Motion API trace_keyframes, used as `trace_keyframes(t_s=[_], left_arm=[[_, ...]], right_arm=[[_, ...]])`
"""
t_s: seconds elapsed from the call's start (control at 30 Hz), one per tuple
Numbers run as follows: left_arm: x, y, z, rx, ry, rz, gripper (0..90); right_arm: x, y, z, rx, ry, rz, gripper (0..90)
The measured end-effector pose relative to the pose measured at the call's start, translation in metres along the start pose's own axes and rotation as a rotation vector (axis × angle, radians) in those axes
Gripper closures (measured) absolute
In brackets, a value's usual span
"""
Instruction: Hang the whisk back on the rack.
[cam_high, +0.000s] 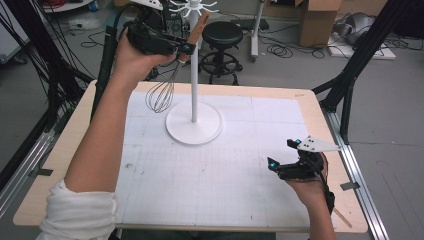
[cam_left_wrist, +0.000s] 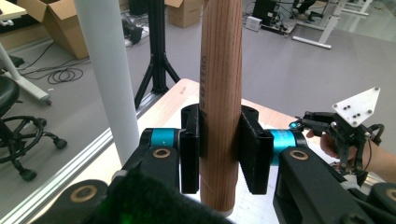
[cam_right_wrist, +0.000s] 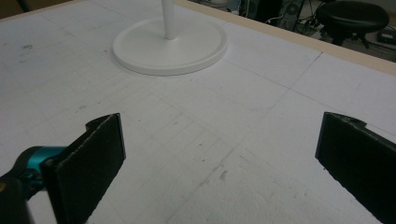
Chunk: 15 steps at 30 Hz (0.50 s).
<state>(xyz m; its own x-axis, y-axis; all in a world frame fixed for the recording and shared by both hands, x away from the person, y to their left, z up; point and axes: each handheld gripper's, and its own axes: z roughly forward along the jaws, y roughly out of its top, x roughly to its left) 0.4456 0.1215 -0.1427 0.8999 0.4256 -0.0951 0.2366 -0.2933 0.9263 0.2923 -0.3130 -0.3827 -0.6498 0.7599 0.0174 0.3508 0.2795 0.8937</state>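
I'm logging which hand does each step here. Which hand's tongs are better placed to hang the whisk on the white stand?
Left. The left tongs already clamp the whisk by its wooden handle, raised beside the stand's pole near the hooks. The right tongs sit open and empty, low over the table, well away from the stand.

The whisk (cam_high: 170, 75) handle's top and bottom run past the left gripper view's edges, and its wire loops are hidden there. The stand (cam_high: 194, 75) pole is cut off above its base (cam_right_wrist: 170, 44) in the right gripper view. Behind the stand, the hooks (cam_high: 192, 7) are too small to count.
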Motion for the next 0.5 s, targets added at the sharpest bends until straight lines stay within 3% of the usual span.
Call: trace_keyframes(t_s=[0.13, 0.3, 0.5], left_arm=[[0.0028, -0.0017, 0.0021, -0.009, -0.030, -0.021, 72.1], [0.0050, -0.0034, 0.0040, -0.012, -0.038, -0.023, 72.1], [0.0056, -0.0034, 0.0048, -0.015, -0.022, -0.028, 72.0]], right_arm=[[0.0008, 0.0006, -0.0001, -0.003, 0.002, -0.002, 0.4], [0.0003, 0.0003, -0.0003, -0.002, 0.000, -0.001, 0.4], [0.0002, 0.0001, -0.0010, -0.003, 0.001, 0.000, 0.4]])
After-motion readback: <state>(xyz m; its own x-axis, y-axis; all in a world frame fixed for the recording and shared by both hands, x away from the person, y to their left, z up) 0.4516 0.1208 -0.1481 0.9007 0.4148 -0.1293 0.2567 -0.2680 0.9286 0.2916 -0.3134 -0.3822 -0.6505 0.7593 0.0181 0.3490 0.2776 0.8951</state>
